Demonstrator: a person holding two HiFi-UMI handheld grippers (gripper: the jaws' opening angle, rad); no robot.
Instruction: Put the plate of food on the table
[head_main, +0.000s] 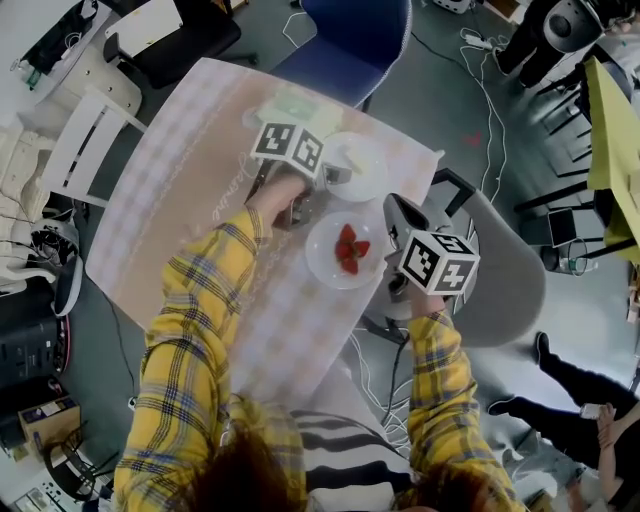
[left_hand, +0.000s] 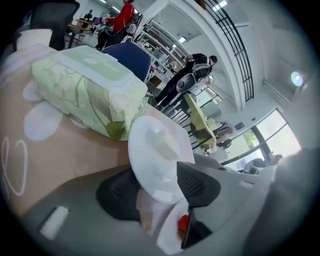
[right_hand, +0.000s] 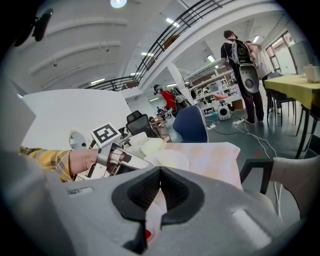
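A white plate (head_main: 318, 240) carrying red strawberries (head_main: 349, 250) rests on the pink checked tablecloth (head_main: 180, 200). My right gripper (head_main: 386, 248) is at its right rim. In the right gripper view, the right gripper (right_hand: 160, 172) has its pads closed on the thin white rim (right_hand: 152, 215), with a strawberry (right_hand: 147, 233) below. My left gripper (head_main: 312, 205) is at the plate's far left edge. Its jaws stand apart in the left gripper view (left_hand: 160, 200), over the rim (left_hand: 170, 235) and not pressing it.
A second white plate (head_main: 368, 170) with a pale block (left_hand: 162, 145) sits just beyond. A green wipes pack (head_main: 290, 105) lies further back. A blue chair (head_main: 350, 40) is at the far side and a grey chair (head_main: 500, 280) at the right edge. People (right_hand: 240, 55) stand in the distance.
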